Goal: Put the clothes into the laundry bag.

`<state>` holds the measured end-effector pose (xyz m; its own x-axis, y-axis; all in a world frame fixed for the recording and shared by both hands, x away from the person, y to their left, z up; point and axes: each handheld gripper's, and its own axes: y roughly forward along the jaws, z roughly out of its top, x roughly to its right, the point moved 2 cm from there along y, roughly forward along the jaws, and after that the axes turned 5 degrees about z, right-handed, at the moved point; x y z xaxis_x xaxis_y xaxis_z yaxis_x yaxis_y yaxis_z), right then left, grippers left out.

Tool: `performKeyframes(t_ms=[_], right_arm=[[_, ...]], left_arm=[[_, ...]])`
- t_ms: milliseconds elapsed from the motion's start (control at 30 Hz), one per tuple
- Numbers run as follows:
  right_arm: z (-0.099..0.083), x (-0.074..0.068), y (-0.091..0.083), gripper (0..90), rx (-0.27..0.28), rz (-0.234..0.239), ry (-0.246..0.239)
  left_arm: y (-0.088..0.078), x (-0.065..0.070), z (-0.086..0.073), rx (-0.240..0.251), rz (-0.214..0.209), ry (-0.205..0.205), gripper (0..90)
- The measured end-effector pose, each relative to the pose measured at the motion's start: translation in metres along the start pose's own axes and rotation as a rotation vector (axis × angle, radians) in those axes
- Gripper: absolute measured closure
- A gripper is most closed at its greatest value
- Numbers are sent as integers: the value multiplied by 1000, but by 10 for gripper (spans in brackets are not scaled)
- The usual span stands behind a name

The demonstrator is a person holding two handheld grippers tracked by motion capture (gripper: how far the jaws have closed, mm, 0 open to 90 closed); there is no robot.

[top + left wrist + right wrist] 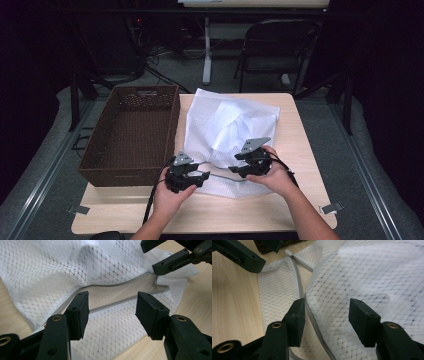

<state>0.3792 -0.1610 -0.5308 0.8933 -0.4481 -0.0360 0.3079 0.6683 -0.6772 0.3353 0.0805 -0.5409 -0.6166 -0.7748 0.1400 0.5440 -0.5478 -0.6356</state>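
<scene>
A white mesh laundry bag (pixel 231 131) lies spread over the middle of the wooden table (pixel 295 150), its near edge close to the person's side and its left edge just beside the brown woven basket (pixel 131 134). Something pale is bundled inside it, but through the netting its shape cannot be made out. The left gripper (pixel 192 179) hovers at the bag's near left corner with its jaws standing apart; in the left gripper view (pixel 112 308) the grey zipper (pixel 117 293) runs open in two curving lines between and beyond the pads, with nothing pinched. The right gripper (pixel 241 171) sits just beside it over the near edge, its jaws also wide (no cloth is caught between them); in the right gripper view (pixel 325 313) the left pad rests right against the zipper tape, and whether it actually touches is hard to tell. The white zipper pull (pixel 288 252) shows small at the far end of the track, near the other gripper's jaw. The bag's near right corner is hidden behind the right hand (pixel 276 176) in the high view, and the room beyond the table is too dark to read.
</scene>
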Motion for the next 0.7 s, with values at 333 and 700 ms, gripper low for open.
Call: performKeyframes(t_ms=[333, 700], right_arm=[[9, -1, -14, 472, 49, -20, -13], [27, -10, -38, 493, 125, -37, -17]], left_arm=[[-1, 0, 1, 6, 9, -4, 443], [-3, 1, 1, 8, 9, 1, 444]])
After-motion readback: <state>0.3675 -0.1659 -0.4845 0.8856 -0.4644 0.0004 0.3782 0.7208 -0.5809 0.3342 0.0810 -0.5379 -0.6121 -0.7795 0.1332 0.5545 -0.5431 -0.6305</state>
